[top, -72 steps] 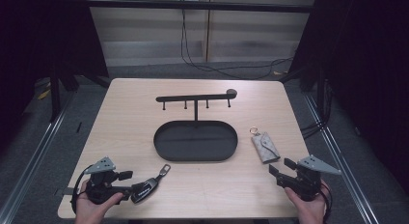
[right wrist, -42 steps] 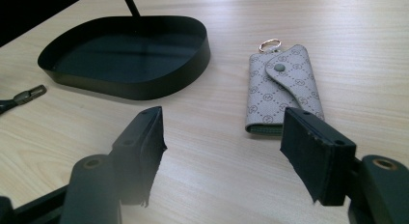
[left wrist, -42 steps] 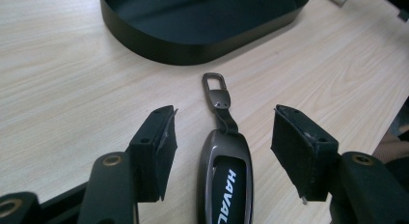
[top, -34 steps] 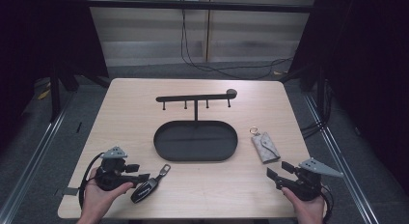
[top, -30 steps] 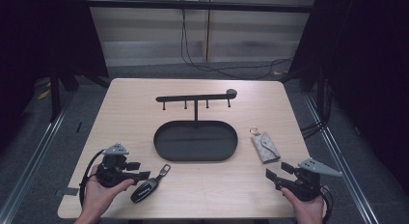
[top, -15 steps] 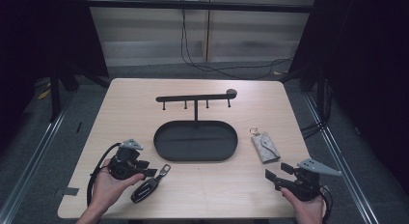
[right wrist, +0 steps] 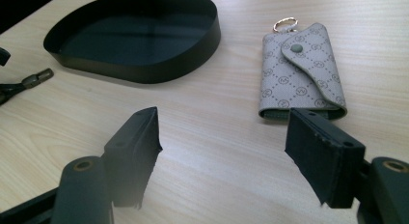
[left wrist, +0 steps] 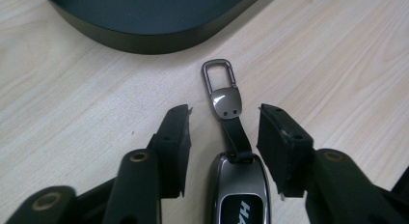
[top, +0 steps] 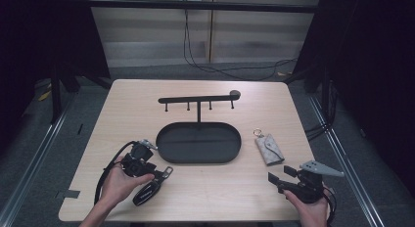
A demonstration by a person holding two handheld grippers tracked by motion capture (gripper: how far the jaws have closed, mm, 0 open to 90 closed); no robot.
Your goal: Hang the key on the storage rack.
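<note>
Left gripper point(left wrist: 223, 134) sits low over the surface point(top: 147, 109) with jaws apart, straddling the strap of a black car key fob point(left wrist: 238, 188), whose metal clasp point(left wrist: 221, 84) lies just short of the black oval tray point(top: 169, 157). Right gripper point(right wrist: 224, 151) rests at the near right, jaws wide apart and empty, facing a grey patterned key pouch point(right wrist: 300, 72) beside the tray.
</note>
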